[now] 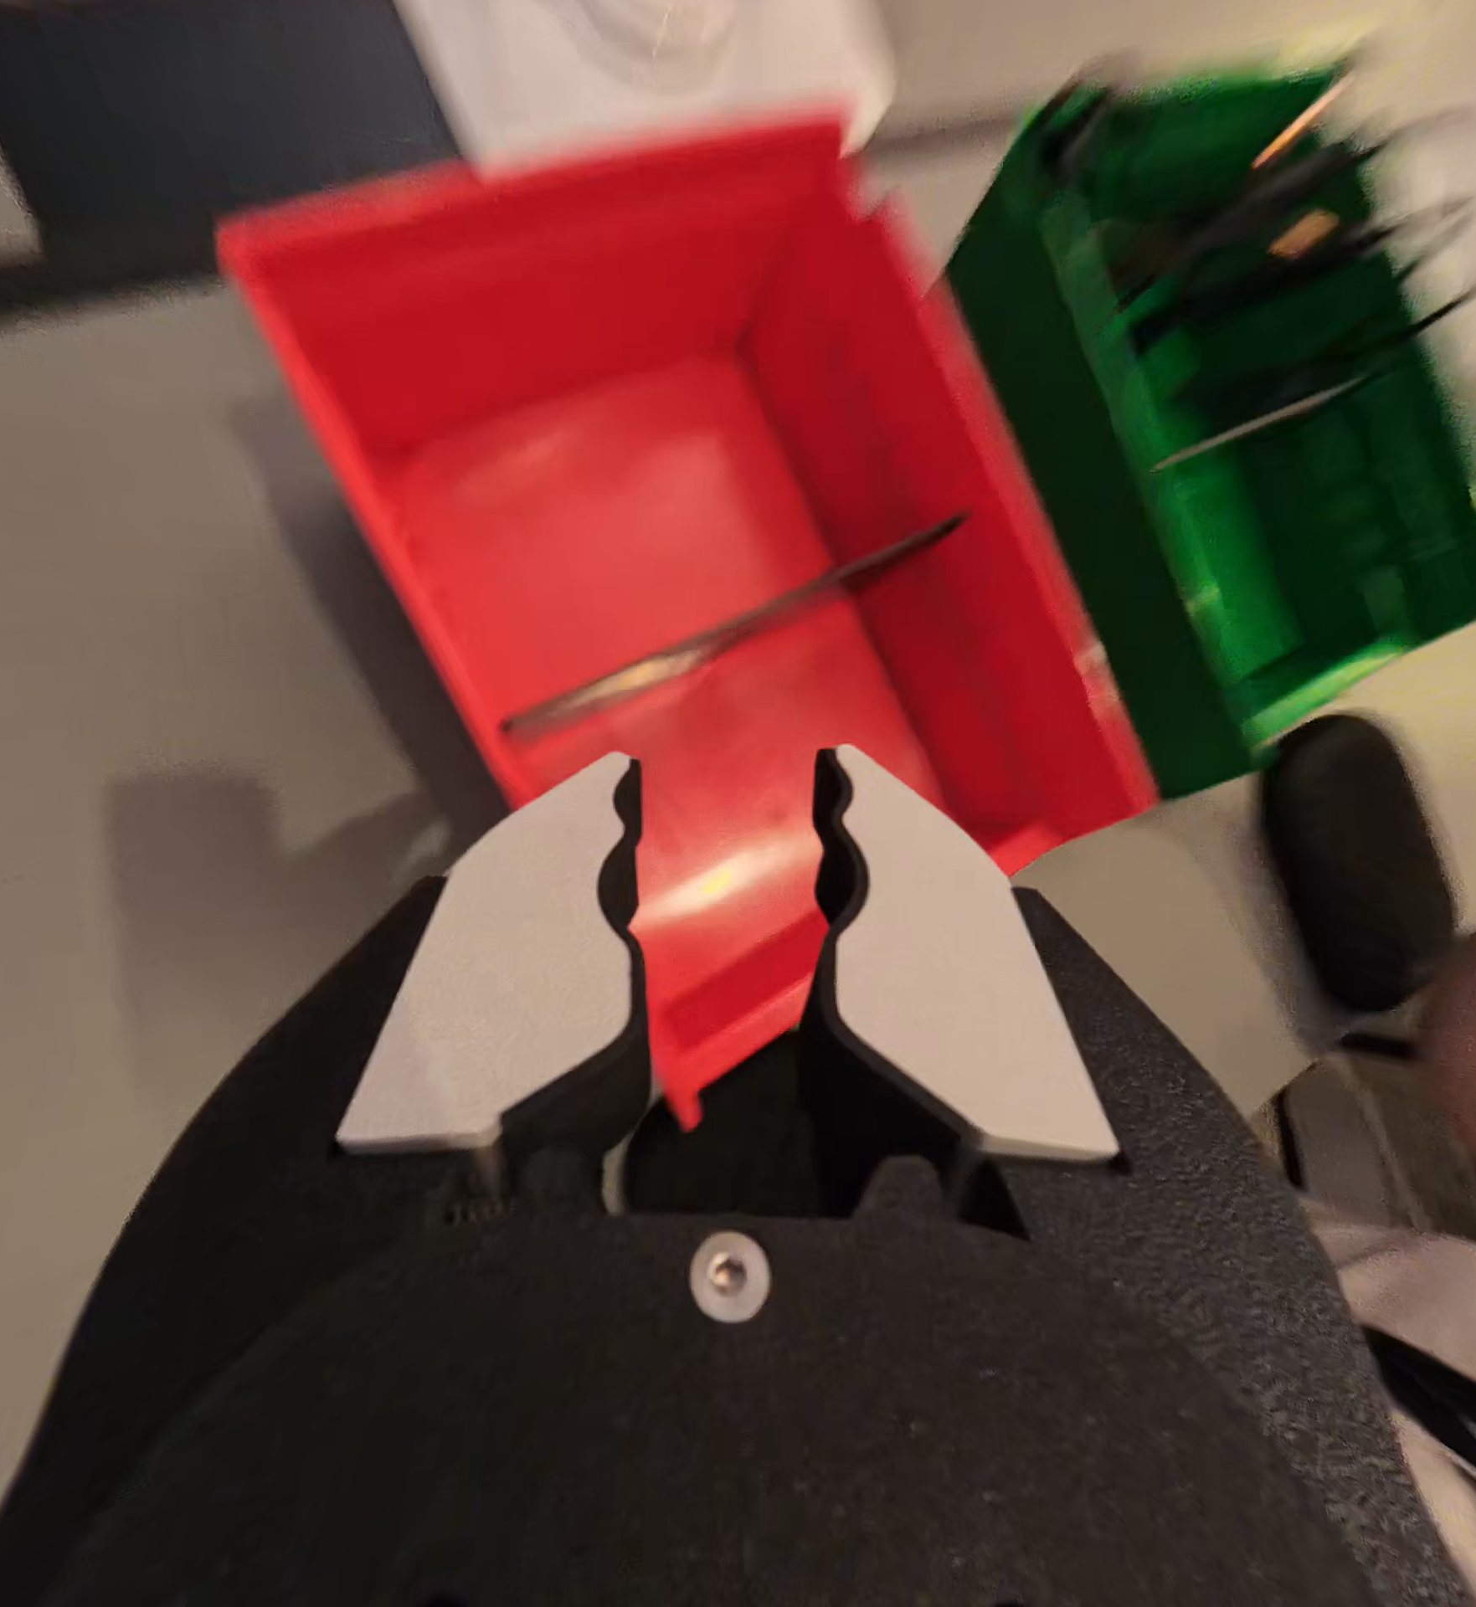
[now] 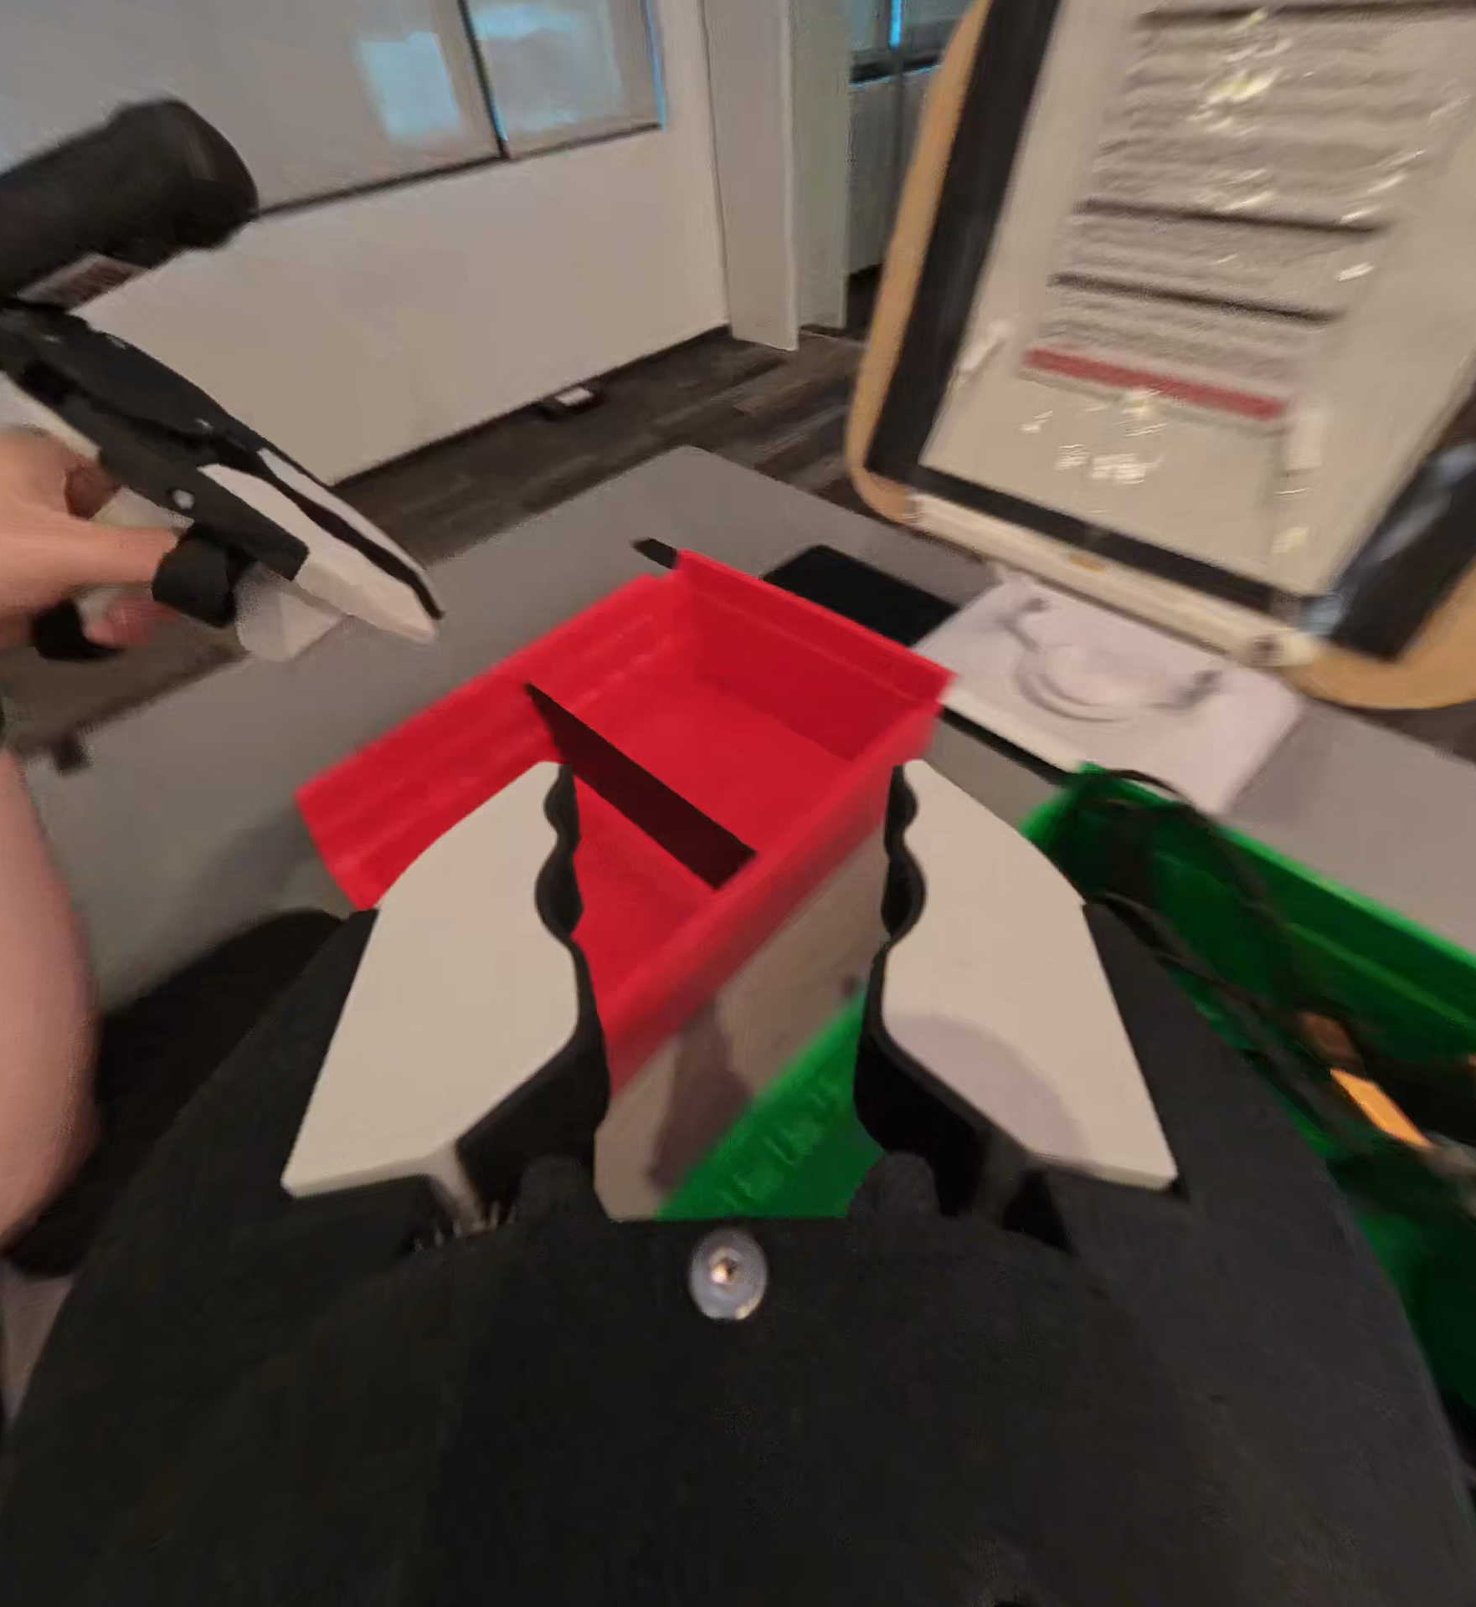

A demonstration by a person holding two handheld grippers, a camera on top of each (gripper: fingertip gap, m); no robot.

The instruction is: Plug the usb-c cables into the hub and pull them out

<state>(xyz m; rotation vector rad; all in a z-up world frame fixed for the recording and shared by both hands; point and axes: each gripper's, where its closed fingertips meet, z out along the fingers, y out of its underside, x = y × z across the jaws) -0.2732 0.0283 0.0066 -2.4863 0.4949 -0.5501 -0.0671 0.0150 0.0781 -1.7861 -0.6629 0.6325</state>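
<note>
Both views are blurred by motion. My left gripper point(image 1: 727, 770) is open and empty, held above the near end of a red bin point(image 1: 560, 261) with a thin dark divider point(image 1: 717, 630); both halves look empty. My right gripper point(image 2: 727, 787) is open and empty, above the gap between the red bin point(image 2: 812, 639) and a green bin point(image 2: 1291, 948). The green bin point(image 1: 1021, 365) holds dark cables and small parts point(image 1: 1291, 235), also seen in the right wrist view point(image 2: 1360, 1096). I cannot make out a hub. The left gripper point(image 2: 351, 565) also shows at left, held by a hand point(image 2: 3, 556).
The bins sit side by side on a grey table point(image 1: 108, 522). A white packet point(image 2: 1099, 687) lies beyond the red bin, with a framed sheet point(image 2: 1186, 287) standing behind it. A black flat object point(image 2: 856, 587) lies on the table. A black handle point(image 1: 1352, 861) shows at right.
</note>
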